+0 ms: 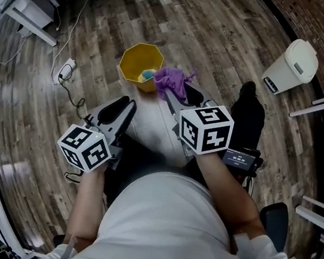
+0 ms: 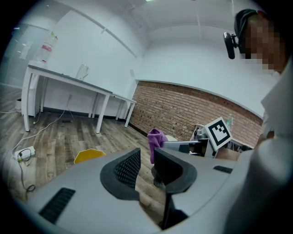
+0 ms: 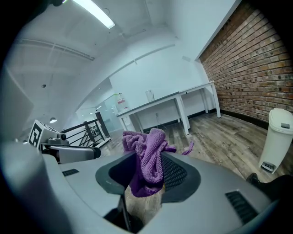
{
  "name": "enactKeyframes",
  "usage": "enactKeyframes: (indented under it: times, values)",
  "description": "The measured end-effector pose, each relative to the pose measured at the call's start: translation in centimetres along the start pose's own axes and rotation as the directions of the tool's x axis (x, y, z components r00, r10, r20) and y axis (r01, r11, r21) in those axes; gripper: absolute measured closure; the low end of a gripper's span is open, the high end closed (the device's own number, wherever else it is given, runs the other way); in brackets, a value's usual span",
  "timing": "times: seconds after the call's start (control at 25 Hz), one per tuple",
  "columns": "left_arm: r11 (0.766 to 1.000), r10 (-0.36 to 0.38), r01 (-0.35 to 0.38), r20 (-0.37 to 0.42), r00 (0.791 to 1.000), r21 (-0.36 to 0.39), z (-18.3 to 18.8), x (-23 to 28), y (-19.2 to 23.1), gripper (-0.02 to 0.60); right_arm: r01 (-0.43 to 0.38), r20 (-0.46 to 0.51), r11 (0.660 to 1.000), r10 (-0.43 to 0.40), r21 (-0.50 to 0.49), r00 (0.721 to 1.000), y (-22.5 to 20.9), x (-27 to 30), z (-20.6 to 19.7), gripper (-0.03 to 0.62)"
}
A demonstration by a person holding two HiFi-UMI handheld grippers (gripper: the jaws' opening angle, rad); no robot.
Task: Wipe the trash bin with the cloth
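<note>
Gripping the bunched purple cloth (image 1: 170,80), the right hand-held gripper (image 3: 147,171) may skid the yellow trash bin (image 1: 133,61) standing on open floor (image 1: 224,38) ahead, since the left hand-held gripper (image 2: 145,164) hangs part-open, empty, steadying nothing.

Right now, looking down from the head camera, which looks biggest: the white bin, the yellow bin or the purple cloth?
1. white bin, only a little bigger than the next
2. yellow bin
3. purple cloth, smallest; it is held up nearer the camera, so its real size is unsure
</note>
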State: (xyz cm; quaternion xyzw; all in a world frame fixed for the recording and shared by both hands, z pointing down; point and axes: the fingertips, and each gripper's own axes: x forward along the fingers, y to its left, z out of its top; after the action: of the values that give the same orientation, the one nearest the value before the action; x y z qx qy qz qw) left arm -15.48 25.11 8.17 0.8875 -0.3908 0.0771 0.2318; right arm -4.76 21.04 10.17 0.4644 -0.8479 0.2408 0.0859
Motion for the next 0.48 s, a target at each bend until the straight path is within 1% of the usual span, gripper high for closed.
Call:
enactKeyframes:
  times: [0.2, 0.48]
  values:
    - [1.0, -0.01, 0.01, -0.007, 1.0, 0.003, -0.07, 0.27, -0.59, 0.491, -0.005, 0.003, 1.0, 0.005, -0.003, 1.0, 0.18, 0.01, 0.07, 0.433]
    - [1.0, -0.016, 0.016, -0.012, 1.0, -0.004, -0.4, 0.3, -0.88, 0.491, 0.013, -0.002, 1.0, -0.013, 0.0, 1.0, -0.49, -0.17, -0.33, 0.433]
